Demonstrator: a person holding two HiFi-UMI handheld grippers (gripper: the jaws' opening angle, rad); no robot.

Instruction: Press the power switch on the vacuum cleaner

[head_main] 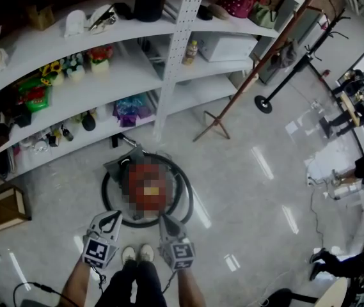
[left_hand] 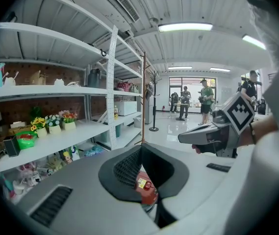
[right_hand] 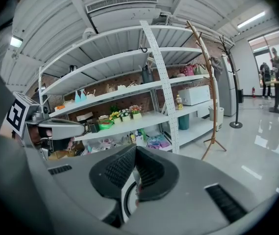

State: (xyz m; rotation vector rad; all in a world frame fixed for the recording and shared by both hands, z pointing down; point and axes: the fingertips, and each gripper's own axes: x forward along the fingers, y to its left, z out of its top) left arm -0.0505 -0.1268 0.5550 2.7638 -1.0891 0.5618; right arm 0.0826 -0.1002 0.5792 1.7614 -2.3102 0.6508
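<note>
The person is standing with shoes (head_main: 137, 253) together on the floor (head_main: 245, 190), holding both forearms forward and low, elbows close to the body. The left gripper (head_main: 110, 219) and the right gripper (head_main: 167, 221) are hovering side by side at the same height, both pointing down and ahead. Each gripper is showing its jaws drawn together at the tips and is carrying nothing.

Just beyond the tips, the vacuum cleaner (left_hand: 150, 195) is sitting on the floor directly ahead of the shoes, its black hose (head_main: 108, 200) curling in a ring around the red body. Both grippers are hanging above it, apart from it. Through the left gripper's jaws a small round red knob beside a yellow label is showing; whether that is the switch cannot be told.

This looks like the approach step, with the press not yet made. The next move is probably calling for one gripper to be lowered, jaws kept closed, so the tip lands squarely on the switch.

Farther off, white shelves (head_main: 130, 75) are standing behind the vacuum cleaner.
</note>
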